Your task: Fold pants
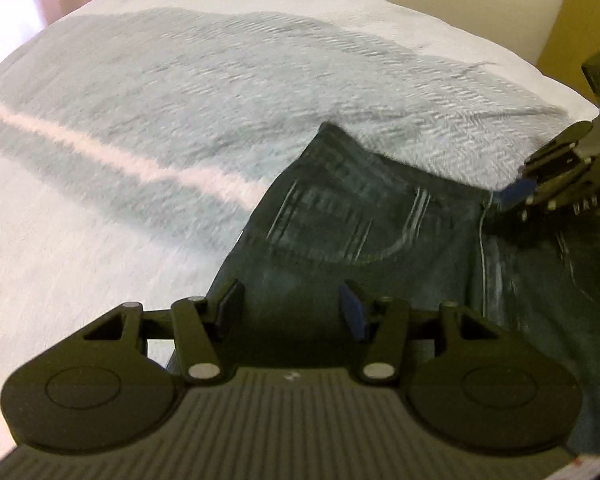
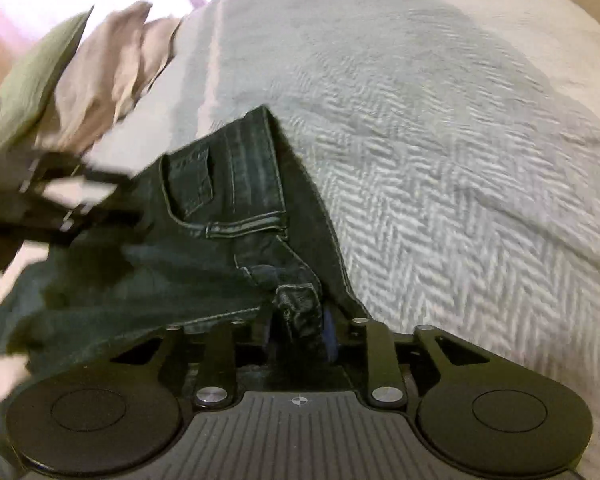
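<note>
Dark denim pants [image 2: 236, 216], stitched pocket up, lie on the herringbone-textured white bedspread [image 2: 440, 184]. Right gripper [image 2: 298, 336] clamps the waistband; left gripper [image 1: 290, 308] stands open above the denim.

No legible text, labels or numbers.

Our right gripper [image 2: 296, 334] pinches the jeans [image 2: 220, 216] waistband over the white herringbone bedspread [image 2: 440, 184]; clothes pile [image 2: 100, 76] far left.

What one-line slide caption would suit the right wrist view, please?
Right gripper clamps the jeans at the waistband over a white bedspread.
</note>
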